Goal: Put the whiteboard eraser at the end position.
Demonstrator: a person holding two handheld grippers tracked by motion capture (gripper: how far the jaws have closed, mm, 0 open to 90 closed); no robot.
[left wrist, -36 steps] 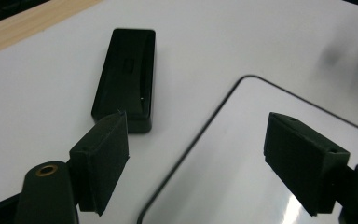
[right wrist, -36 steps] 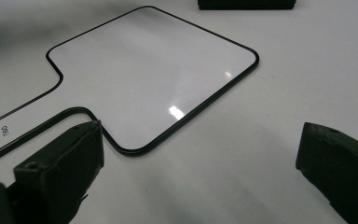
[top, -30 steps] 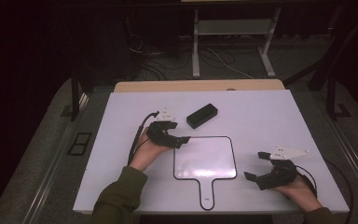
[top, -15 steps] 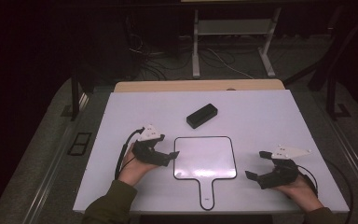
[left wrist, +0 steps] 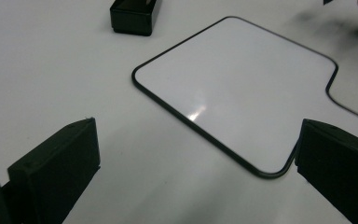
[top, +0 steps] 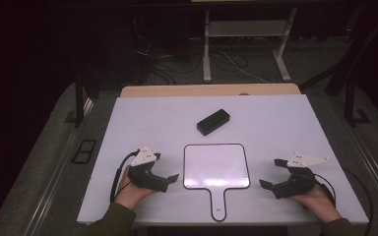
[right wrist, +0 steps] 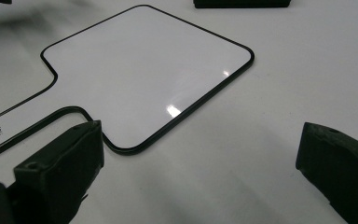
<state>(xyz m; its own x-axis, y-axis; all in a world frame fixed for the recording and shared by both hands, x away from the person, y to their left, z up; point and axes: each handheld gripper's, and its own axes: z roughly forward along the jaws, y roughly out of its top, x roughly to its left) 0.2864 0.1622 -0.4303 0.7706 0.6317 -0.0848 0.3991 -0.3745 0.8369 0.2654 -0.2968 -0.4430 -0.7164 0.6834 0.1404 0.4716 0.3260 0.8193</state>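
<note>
A small whiteboard paddle (top: 216, 166) with a black rim lies flat on the white table (top: 285, 123), its handle (top: 218, 204) pointing at the near edge. Behind it rests a black block (top: 213, 121). My left gripper (top: 165, 168) sits just left of the board, open. Its jaws have just been opening and nothing is between them. My right gripper (top: 271, 173) rests to the right of the board, also open and empty. In the left gripper view the left gripper (left wrist: 198, 158) faces the board (left wrist: 242, 88) and the block (left wrist: 133, 16). From the right gripper (right wrist: 200, 163), the board (right wrist: 144, 65) lies ahead.
The white table top stands on a wooden desk edge (top: 211, 90) at the back. Beyond it are a dark floor, cables and a metal stand (top: 246, 44). A cable (top: 120, 169) trails from the left gripper.
My left gripper has pulled back from near the black block toward the near left, beside the board, and its jaws stand wider. The block, the board and the right gripper have not moved.
</note>
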